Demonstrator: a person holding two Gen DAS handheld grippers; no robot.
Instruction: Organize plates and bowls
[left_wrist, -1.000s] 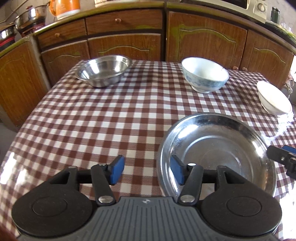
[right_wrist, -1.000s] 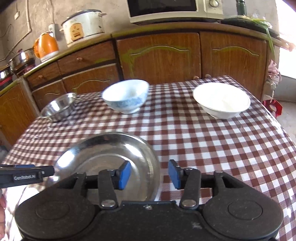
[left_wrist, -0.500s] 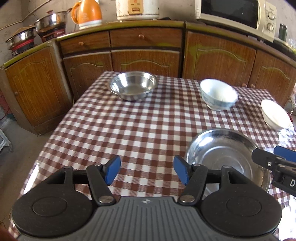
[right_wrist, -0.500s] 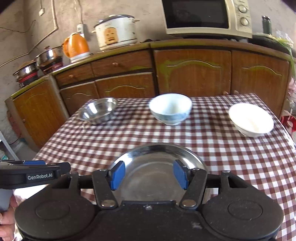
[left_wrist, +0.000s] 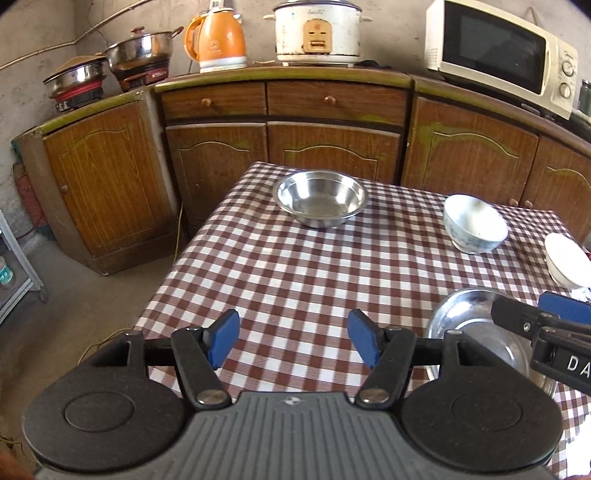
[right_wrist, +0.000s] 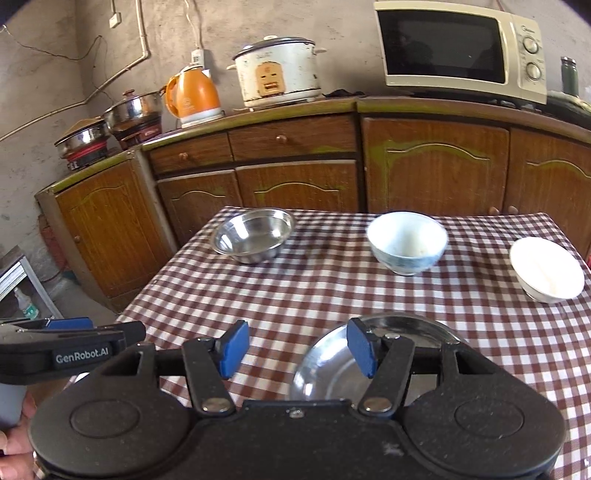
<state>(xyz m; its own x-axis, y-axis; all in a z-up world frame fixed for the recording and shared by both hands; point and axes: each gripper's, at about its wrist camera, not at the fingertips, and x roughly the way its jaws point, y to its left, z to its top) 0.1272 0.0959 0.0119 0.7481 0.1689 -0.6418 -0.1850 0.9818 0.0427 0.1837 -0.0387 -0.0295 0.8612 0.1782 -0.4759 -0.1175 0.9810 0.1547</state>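
Tongs, left (left_wrist: 293, 338): spread, nothing between the blue pads; jaws had just been opening.
Tongs, right (right_wrist: 295, 345): spread and empty, likewise just opening.
Steel plate (right_wrist: 332, 365): shiny, shallow, round; on the near right of the checked bench (right_wrist: 332, 291).
Steel bowl (left_wrist: 320, 197): polished, far left.
Blue-patterned bowl (right_wrist: 406, 242): white inside, far middle.
White bowl (right_wrist: 546, 269): plain, far right.

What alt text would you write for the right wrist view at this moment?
The right gripper hovers open and empty above a shiny round steel plate at the near edge of a table with a brown-and-white checked cloth. Beyond stand a steel bowl, a blue-patterned white bowl and a plain white bowl.
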